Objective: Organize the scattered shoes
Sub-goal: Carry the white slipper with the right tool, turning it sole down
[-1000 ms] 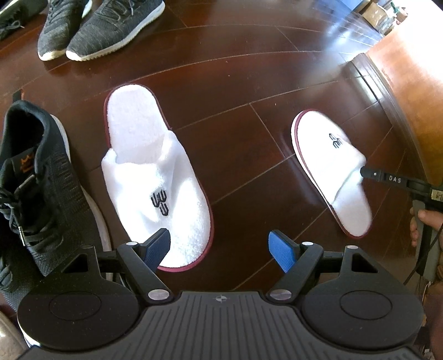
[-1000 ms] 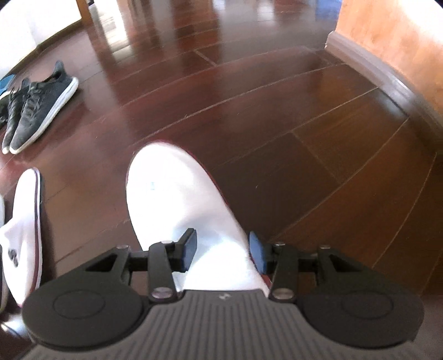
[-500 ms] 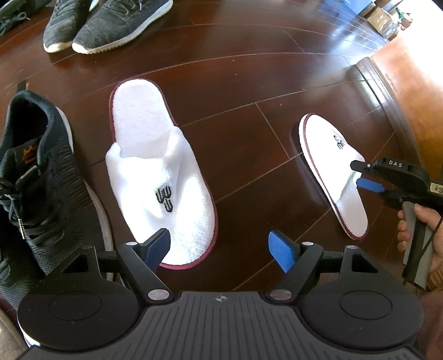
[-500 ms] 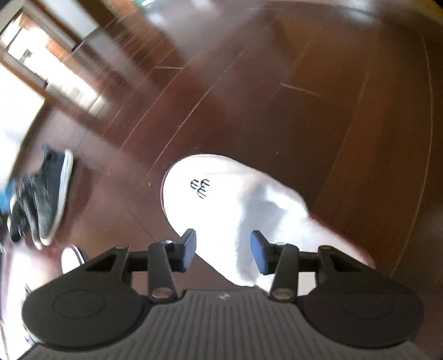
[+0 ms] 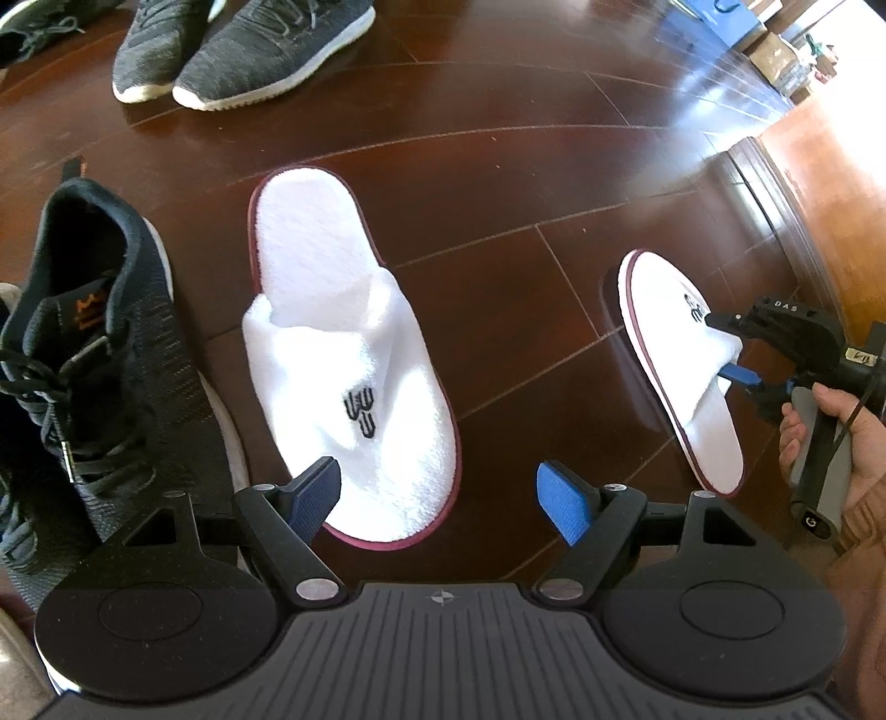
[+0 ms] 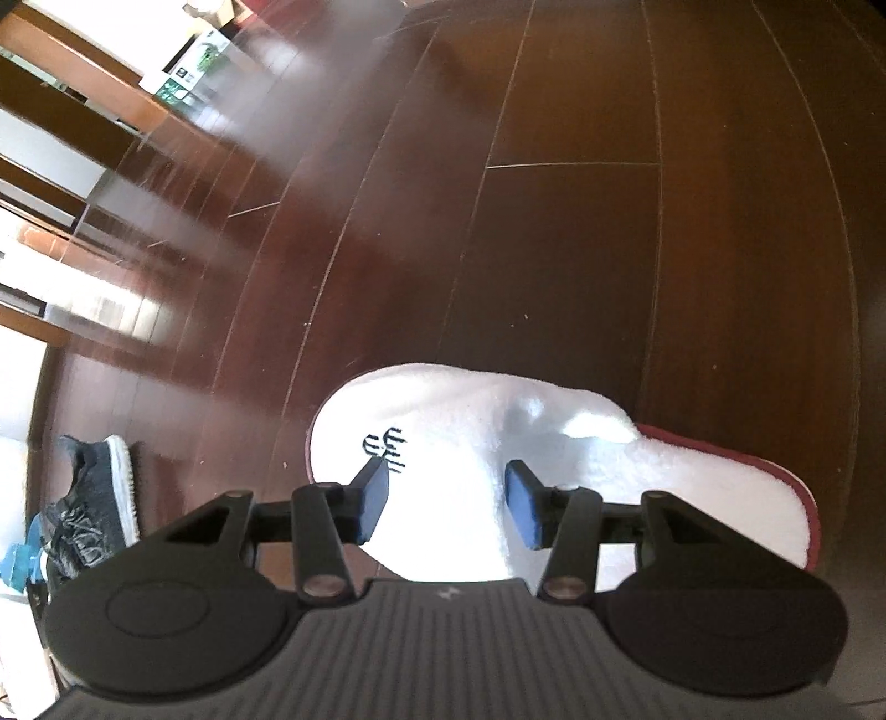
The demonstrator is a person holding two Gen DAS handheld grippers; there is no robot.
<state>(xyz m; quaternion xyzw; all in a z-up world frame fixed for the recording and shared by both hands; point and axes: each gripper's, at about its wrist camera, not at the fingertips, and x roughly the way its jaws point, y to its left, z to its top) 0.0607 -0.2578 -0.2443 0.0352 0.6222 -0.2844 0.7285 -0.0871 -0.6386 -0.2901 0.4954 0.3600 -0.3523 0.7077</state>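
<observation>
Two white terry slippers with maroon rims lie apart on the dark wood floor. The nearer slipper (image 5: 343, 354) is just ahead of my left gripper (image 5: 437, 495), which hangs open above its toe and touches nothing. The other slipper (image 5: 684, 387) is off to the right, with one edge tipped off the floor. My right gripper (image 5: 725, 349) is shut on its upper, one finger on top and the blue finger inside. In the right wrist view the slipper (image 6: 459, 410) fills the gap at my right gripper (image 6: 446, 504), with its logo to the left.
A black sneaker with an orange logo (image 5: 83, 360) lies left of the near slipper. A pair of grey sneakers (image 5: 238, 50) stands farther back. The wall's baseboard (image 5: 775, 210) runs along the right. A hand (image 5: 819, 426) holds the right gripper. A dark sneaker (image 6: 99, 498) shows at far left.
My right gripper has rolled and turned with the right slipper, tipping it up so the logo and sole edge show. My left gripper shifted slightly and stays open.
</observation>
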